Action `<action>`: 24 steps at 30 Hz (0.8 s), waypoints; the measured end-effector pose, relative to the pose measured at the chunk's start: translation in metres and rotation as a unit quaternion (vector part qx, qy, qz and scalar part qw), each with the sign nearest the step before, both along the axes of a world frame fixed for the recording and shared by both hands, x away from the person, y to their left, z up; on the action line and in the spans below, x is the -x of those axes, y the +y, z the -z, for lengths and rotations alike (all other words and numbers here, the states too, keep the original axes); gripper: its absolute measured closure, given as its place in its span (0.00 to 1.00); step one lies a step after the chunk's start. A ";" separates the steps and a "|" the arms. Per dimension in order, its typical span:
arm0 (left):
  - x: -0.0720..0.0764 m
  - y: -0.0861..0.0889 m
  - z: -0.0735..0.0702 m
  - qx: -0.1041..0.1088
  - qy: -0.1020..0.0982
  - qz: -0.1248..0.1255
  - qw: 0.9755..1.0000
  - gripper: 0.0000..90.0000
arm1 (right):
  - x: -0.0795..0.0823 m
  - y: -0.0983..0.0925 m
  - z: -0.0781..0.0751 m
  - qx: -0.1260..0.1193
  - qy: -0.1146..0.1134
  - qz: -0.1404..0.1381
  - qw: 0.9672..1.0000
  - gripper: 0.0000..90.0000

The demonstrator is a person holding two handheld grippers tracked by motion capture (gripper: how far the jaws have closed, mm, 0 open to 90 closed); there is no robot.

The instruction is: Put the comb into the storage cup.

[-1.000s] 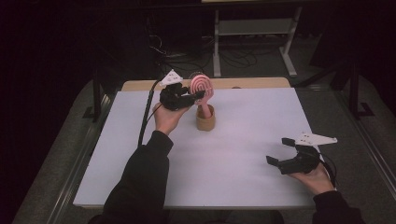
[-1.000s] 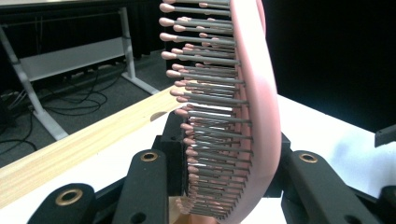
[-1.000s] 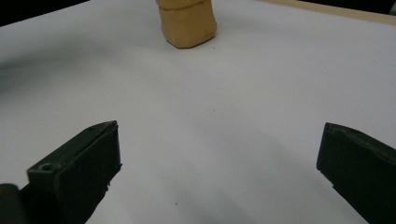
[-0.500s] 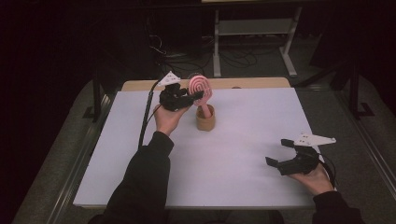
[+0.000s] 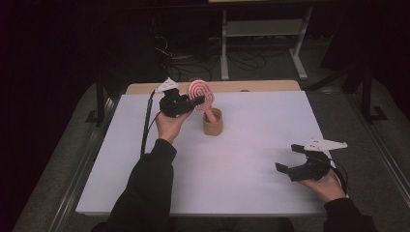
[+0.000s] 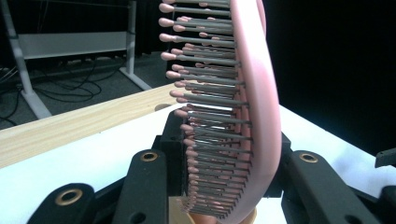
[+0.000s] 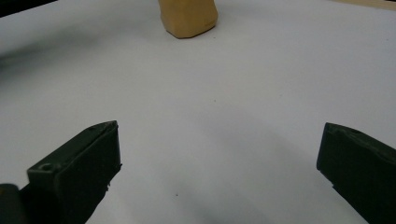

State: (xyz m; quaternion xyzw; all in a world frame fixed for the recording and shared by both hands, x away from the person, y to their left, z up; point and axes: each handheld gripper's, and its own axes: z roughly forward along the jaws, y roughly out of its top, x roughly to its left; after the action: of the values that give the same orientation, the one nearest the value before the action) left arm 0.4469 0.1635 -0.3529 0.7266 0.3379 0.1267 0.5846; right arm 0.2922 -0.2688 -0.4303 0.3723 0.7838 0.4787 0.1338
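One tan cup (image 5: 212, 123) stands on your white table (image 5: 251, 159), toward the far edge and left of the middle. In it sits one pink brush (image 5: 200, 94), handle down in the cup and head up above the rim, leaning a little to the left. Nothing else can be seen inside the cup.

Your left gripper (image 5: 186, 103) is at the brush head, just left of the cup. In the left gripper view its two black jaws stand either side of the head (image 6: 243, 116), one against the grey, pink-tipped bristles and one against the smooth pink back, so you have it clamped on the brush.

Your right gripper (image 5: 292, 162) is well apart from the cup, near the front right corner of the table, held just above the surface. Its jaws are spread wide with nothing between them; in the right gripper view bare table lies between them and the cup's base (image 7: 188, 17) shows farther off.

Count: one cup, one brush, two grippers.
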 end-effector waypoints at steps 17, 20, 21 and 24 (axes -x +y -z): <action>0.006 0.028 0.014 0.021 0.001 -0.015 1.000 0.66 | 0.000 0.000 0.000 0.009 -0.003 0.000 1.000 0.00; 0.008 0.034 0.016 0.028 -0.001 -0.023 0.999 0.61 | 0.000 0.000 0.000 0.011 -0.002 0.000 1.000 0.00; 0.009 0.035 0.016 0.028 -0.002 -0.025 0.999 0.59 | 0.000 0.000 0.000 0.011 -0.001 0.000 1.000 0.00; 0.011 0.039 0.015 0.023 -0.003 -0.027 0.999 0.53 | -0.001 0.000 0.001 0.012 -0.001 0.000 1.000 0.00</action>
State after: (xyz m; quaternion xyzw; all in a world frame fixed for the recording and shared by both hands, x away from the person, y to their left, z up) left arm 0.4361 0.2021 -0.3684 0.7031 0.3585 0.1370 0.5986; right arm 0.2927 -0.2688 -0.4309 0.3702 0.7893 0.4696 0.1393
